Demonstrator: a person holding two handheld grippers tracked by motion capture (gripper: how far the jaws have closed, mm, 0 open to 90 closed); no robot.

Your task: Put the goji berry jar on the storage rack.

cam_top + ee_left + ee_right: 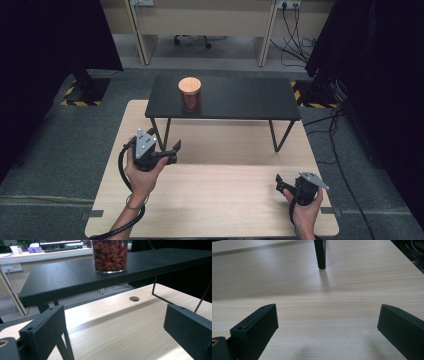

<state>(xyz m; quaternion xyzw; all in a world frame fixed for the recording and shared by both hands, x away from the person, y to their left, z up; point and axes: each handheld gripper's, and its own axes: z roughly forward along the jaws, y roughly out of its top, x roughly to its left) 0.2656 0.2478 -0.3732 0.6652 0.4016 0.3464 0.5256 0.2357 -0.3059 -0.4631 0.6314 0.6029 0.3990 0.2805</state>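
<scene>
Jar (190, 94) of red dried fruit on the black shelf (240, 97): likely glass, heavy, slippery, breakable; grip mid-wall; left claw (176, 148) and right claw (278, 183) both wide, empty.

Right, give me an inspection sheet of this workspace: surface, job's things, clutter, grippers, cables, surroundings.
Surface: light wooden table bearing a black shelf on thin metal legs.
Job's things: clear jar of red pieces with a wooden lid, upright on the shelf, untouched.
Clutter: nothing seen.
Grippers: left gripper open, above the table short of the shelf; right gripper open, low over the table's near right corner.
Cables: a black cable trails from each gripper; loose cables on the floor behind.
Surroundings: grey carpet, dark curtains at both sides, desks at the back.
</scene>
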